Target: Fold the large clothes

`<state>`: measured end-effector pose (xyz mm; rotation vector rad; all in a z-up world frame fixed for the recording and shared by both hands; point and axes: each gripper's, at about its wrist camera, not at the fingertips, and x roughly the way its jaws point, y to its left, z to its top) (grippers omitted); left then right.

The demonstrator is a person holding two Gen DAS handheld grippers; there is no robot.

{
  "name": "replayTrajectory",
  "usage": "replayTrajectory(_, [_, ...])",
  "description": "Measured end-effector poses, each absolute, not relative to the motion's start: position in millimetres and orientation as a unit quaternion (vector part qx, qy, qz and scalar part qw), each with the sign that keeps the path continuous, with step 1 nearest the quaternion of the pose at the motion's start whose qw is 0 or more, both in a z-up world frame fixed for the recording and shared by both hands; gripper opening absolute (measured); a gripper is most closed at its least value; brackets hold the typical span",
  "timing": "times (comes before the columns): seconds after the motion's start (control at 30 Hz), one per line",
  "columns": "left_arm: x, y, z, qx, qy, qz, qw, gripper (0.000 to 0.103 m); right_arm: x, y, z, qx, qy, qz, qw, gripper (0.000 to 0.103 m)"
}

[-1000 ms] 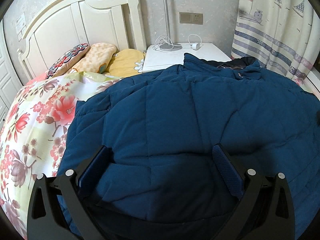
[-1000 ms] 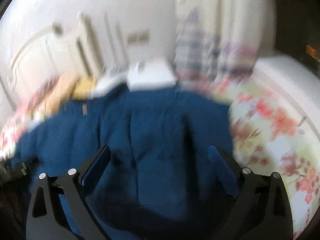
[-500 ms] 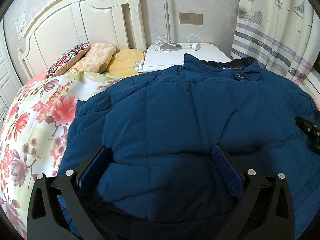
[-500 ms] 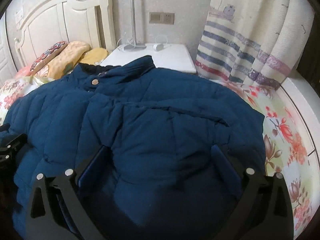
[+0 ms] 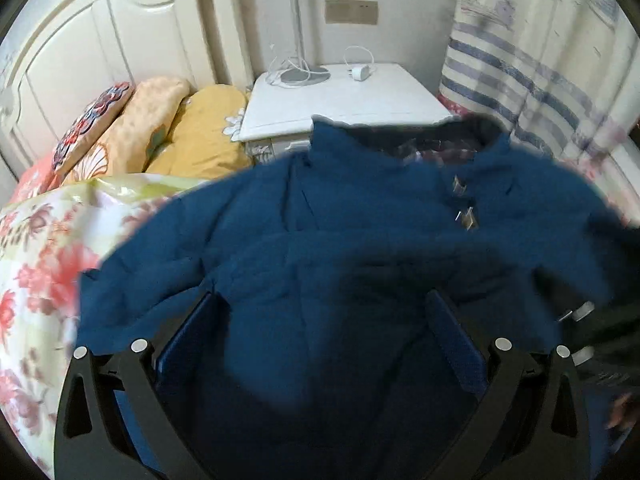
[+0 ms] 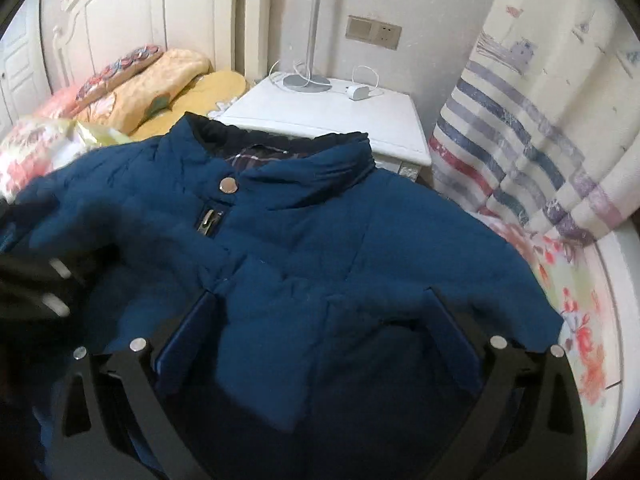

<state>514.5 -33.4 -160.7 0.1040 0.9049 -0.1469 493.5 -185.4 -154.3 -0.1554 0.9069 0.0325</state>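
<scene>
Bedroom with a white headboard (image 5: 100, 60) and a white nightstand (image 6: 332, 120) at the bed's head edge; a floral bedspread (image 5: 36, 264) carries a blue padded jacket (image 6: 340, 248), front up, collar toward the nightstand. Left gripper (image 5: 324, 328) and right gripper (image 6: 320, 320) both hover over the jacket's lower half, jaws spread wide, nothing between them. I judge a first fold is being set up: each should pinch one side near the hem, taking both layers, and lift evenly so the padding doesn't bunch.
</scene>
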Motion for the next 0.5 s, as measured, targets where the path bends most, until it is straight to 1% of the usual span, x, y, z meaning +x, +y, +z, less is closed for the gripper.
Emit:
replayTrajectory(0.07, [517.9,-30.6,-157.1,0.042,0.452,-0.074,0.888,0.099,497.2,-186.9,-153.1,-0.071,0.454,0.022,0.888,0.1])
replayTrajectory(0.13, [523.3,-25.7,-146.0,0.033,0.466,-0.086,0.88,0.099,501.7,-191.3,-139.4,-0.072,0.468,0.038,0.88,0.1])
replayTrajectory(0.2, [529.1,-9.9,-125.6,0.023,0.443,-0.087,0.892,0.099,502.4,-205.2,-119.8,-0.07,0.441,0.027,0.894,0.1])
replayTrajectory(0.27, [541.8,7.5,-118.1,0.03,0.427,-0.042,0.903,0.099,510.7,-230.9,-105.5,-0.052,0.419,-0.007,0.907,0.1])
replayTrajectory(0.33, [558.7,21.4,-129.5,0.028,0.441,-0.018,0.897,0.099,528.0,-264.8,-116.4,-0.013,0.442,-0.037,0.896,0.1])
replayTrajectory(0.4, [572.9,37.1,-163.5,0.005,0.484,-0.011,0.875,0.099,541.1,-286.4,-146.8,0.014,0.49,-0.048,0.87,0.1])
replayTrajectory(0.43, [574.0,40.5,-171.9,-0.01,0.488,-0.02,0.872,0.099,545.0,-291.1,-161.4,0.02,0.511,-0.044,0.858,0.101])
replayTrajectory(0.47, [572.0,44.3,-173.0,-0.026,0.479,-0.026,0.877,0.099,541.1,-294.6,-165.7,0.028,0.489,-0.029,0.871,0.101])
replayTrajectory(0.5, [572.4,44.2,-171.2,-0.026,0.476,-0.025,0.879,0.099,539.6,-296.5,-166.3,0.032,0.485,-0.024,0.874,0.101])
